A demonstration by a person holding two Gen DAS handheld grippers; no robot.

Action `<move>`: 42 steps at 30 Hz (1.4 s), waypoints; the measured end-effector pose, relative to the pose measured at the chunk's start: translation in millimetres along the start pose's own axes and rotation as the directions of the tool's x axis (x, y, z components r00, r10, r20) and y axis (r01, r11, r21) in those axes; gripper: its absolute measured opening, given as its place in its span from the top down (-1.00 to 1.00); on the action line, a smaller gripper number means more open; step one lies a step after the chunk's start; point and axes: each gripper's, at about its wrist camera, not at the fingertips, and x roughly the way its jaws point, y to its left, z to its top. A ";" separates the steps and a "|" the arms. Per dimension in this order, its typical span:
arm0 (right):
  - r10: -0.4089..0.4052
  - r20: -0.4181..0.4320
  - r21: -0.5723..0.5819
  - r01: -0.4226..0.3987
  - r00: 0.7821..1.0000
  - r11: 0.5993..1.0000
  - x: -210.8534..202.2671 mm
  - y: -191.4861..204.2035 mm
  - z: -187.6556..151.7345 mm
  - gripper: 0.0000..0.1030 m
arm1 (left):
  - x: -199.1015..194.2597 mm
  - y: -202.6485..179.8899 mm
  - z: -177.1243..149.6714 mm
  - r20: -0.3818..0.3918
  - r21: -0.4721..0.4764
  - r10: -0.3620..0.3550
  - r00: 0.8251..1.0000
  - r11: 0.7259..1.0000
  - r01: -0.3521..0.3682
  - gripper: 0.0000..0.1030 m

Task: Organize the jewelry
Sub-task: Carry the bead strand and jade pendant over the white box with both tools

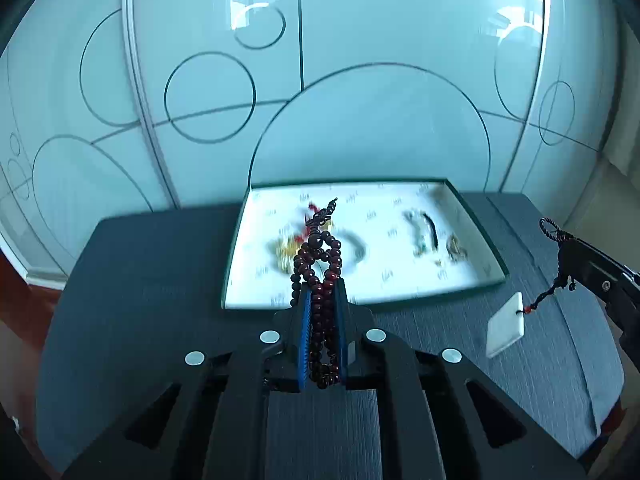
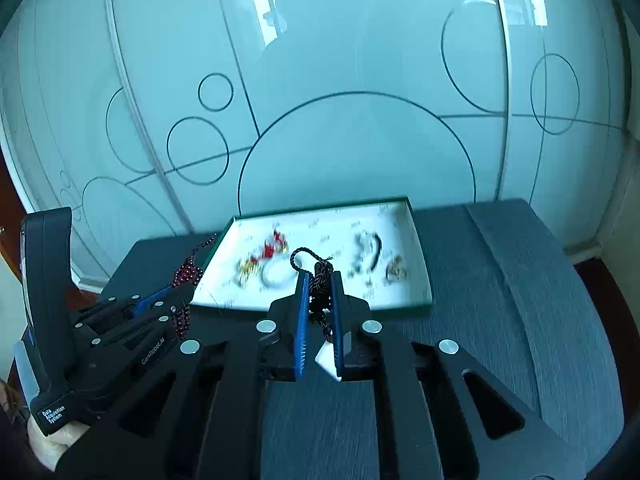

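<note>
My left gripper (image 1: 322, 289) is shut on a dark red bead bracelet (image 1: 318, 260) and holds it above the dark table, just in front of the white jewelry tray (image 1: 256, 280). My right gripper (image 2: 320, 276) is shut on the dark twisted cord (image 2: 318, 280) of a white square pendant (image 2: 328, 358). The pendant (image 1: 505, 325) hangs below the right gripper (image 1: 568, 248) in the left wrist view. The left gripper (image 2: 180, 284) with the beads (image 2: 186, 272) shows at the left of the right wrist view. The tray (image 2: 224, 292) holds several blurred pieces of jewelry.
The tray sits at the back of a dark grey table (image 1: 160, 280), against a frosted glass wall with circle patterns (image 1: 360, 120). In the tray lie a red and gold piece (image 2: 272, 250), a white bangle (image 2: 276, 276) and dark and pale bracelets (image 2: 370, 252).
</note>
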 end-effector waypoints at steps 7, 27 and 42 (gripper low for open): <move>0.002 0.010 0.009 -0.002 1.000 1.000 34.4 -3.8 33.4 0.80 | 30.1 -0.1 35.8 0.017 0.000 0.013 1.000 1.000 -0.013 0.79; 0.008 -0.153 0.116 0.010 0.988 0.993 160.9 -32.7 29.5 0.79 | 157.7 -21.5 42.5 -0.099 0.015 0.037 0.994 0.999 -0.036 0.79; -0.010 -0.206 0.129 0.038 0.978 0.991 212.9 -36.9 25.2 0.76 | 187.7 -22.3 42.1 -0.119 0.008 0.064 0.991 0.998 -0.063 0.77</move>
